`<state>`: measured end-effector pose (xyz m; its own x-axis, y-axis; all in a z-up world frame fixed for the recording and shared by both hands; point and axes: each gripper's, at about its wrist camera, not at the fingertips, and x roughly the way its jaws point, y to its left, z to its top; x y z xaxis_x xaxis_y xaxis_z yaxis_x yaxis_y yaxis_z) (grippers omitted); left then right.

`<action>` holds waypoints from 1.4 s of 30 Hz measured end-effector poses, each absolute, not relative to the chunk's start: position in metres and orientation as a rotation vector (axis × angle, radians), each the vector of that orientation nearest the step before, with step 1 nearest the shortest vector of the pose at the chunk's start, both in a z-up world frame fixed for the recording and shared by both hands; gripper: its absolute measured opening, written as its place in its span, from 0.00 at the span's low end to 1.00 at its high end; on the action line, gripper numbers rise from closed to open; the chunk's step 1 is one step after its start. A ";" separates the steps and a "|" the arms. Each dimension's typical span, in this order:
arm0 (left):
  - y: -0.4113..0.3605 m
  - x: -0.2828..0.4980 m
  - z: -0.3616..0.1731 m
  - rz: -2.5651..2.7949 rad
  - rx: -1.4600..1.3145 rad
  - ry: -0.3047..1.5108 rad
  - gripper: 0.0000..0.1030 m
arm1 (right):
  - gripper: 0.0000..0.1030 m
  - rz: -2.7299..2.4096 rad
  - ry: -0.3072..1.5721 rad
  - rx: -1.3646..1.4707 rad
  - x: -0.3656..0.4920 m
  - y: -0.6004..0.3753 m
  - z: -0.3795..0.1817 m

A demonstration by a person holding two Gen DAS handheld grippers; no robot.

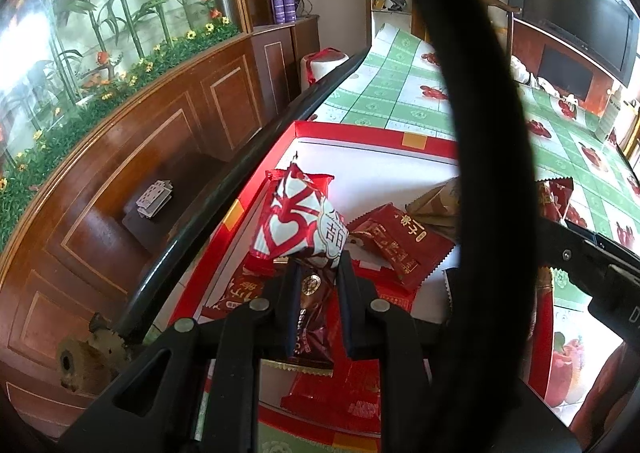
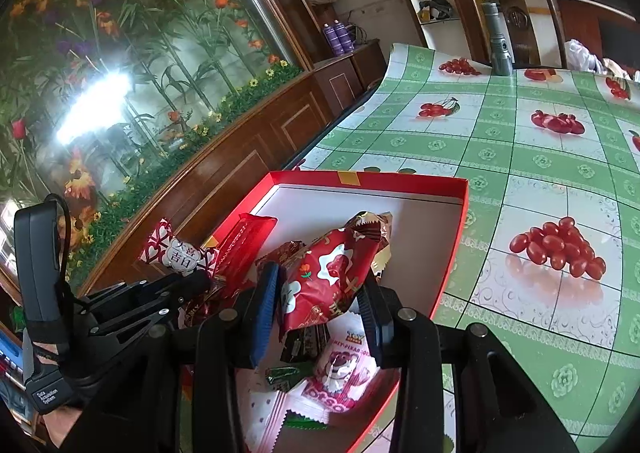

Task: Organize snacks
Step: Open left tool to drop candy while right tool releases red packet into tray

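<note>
Several snacks already lie in the red box (image 2: pixel 448 253); left gripper (image 1: pixel 318 273) pinches a red-white packet (image 1: pixel 298 219), right gripper (image 2: pixel 320 293) clamps a red bear-print packet (image 2: pixel 332 277), both undeposited.

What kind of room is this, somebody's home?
Most likely a home dining or living room: a table under a green fruit-print cloth, a wooden chair behind it, dark wood cabinets along a flower mural, and a television.

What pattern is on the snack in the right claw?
Red wrapper with white patches and small flowers; best seen in the right wrist view.
</note>
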<state>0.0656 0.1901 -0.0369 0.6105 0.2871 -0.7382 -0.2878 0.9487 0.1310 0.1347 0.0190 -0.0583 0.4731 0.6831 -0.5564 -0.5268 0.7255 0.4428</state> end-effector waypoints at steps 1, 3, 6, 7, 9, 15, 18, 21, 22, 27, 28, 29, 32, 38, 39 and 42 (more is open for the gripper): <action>0.190 0.067 -0.038 0.331 0.001 0.855 0.18 | 0.36 0.747 0.780 0.222 0.135 0.019 -0.059; 0.189 0.069 -0.040 0.328 0.003 0.861 0.18 | 0.36 0.743 0.784 0.221 0.137 0.019 -0.060; 0.189 0.072 -0.043 0.324 0.007 0.870 0.18 | 0.36 0.738 0.785 0.220 0.139 0.020 -0.061; 0.189 0.073 -0.044 0.322 0.007 0.873 0.18 | 0.36 0.738 0.786 0.220 0.140 0.020 -0.061; 0.189 0.075 -0.045 0.321 0.008 0.877 0.18 | 0.36 0.735 0.787 0.218 0.141 0.021 -0.060; 0.191 0.080 -0.053 0.322 0.004 0.905 0.18 | 0.37 0.735 0.789 0.199 0.146 0.027 -0.061; 0.194 0.082 -0.055 0.327 -0.011 0.915 0.19 | 0.39 0.741 0.796 0.176 0.148 0.032 -0.062; 0.195 0.079 -0.053 0.339 -0.014 0.913 0.41 | 0.43 0.738 0.804 0.149 0.148 0.034 -0.062; 0.195 0.078 -0.051 0.344 -0.010 0.907 0.49 | 0.47 0.735 0.803 0.144 0.147 0.033 -0.061; 0.193 0.066 -0.040 0.370 0.013 0.859 0.83 | 0.60 0.726 0.800 0.127 0.140 0.024 -0.059; 0.193 0.065 -0.038 0.370 0.015 0.858 0.83 | 0.60 0.727 0.800 0.125 0.138 0.022 -0.058; 0.193 0.063 -0.037 0.371 0.018 0.858 0.83 | 0.60 0.728 0.801 0.124 0.136 0.018 -0.057; 0.188 0.057 -0.035 0.362 0.028 0.860 0.84 | 0.62 0.738 0.795 0.111 0.129 0.012 -0.054; 0.165 0.036 -0.033 0.305 0.096 0.847 0.87 | 0.74 0.814 0.757 0.012 0.102 -0.004 -0.047; 0.159 0.030 -0.033 0.293 0.119 0.844 0.87 | 0.77 0.833 0.750 -0.010 0.097 -0.008 -0.046; 0.149 0.019 -0.034 0.273 0.155 0.845 0.88 | 0.79 0.867 0.728 -0.089 0.083 -0.017 -0.042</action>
<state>0.0188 0.1485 -0.0344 0.6316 0.2982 -0.7157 -0.1761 0.9541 0.2421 0.0832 -0.0171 -0.0418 0.4255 0.6633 -0.6157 -0.7212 0.6595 0.2120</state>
